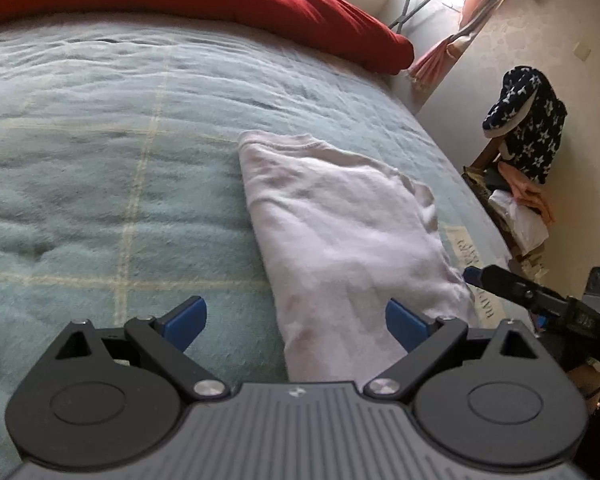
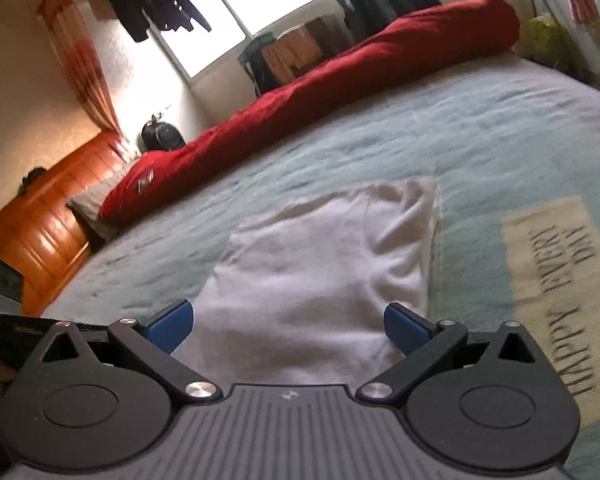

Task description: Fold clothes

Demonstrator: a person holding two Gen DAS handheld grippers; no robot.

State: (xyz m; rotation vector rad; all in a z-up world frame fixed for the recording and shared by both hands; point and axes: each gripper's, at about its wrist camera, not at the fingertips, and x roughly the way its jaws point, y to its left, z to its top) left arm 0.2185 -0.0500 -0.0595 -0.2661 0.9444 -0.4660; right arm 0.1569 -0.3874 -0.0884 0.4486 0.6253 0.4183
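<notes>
Left gripper (image 1: 296,320): jaws spread wide, nothing between the blue pads (image 1: 186,320); it hangs just above the near end of the white garment (image 1: 340,240). Right gripper (image 2: 288,322): likewise spread, empty, near edge of the same garment showing between its pads. In the left wrist view the right gripper's tip comes in from the right, close to the garment's right edge.

Garment lies folded into a rough rectangle, flat on the pale blue-green blanket (image 1: 100,160) with cream grid lines. Ribbed collar at the far end; a loose crumpled flap along the right side. Just right of the garment, a cream patch with dark lettering (image 2: 560,280) on the blanket, partly readable, blurred.

Beyond, well apart: a long red duvet (image 2: 340,92) bunched along the bed's far edge. Farther still: an orange wooden headboard (image 2: 48,232), a bright window with dark clothes hanging, and a navy star-print garment (image 1: 528,120) over a chair by the wall.
</notes>
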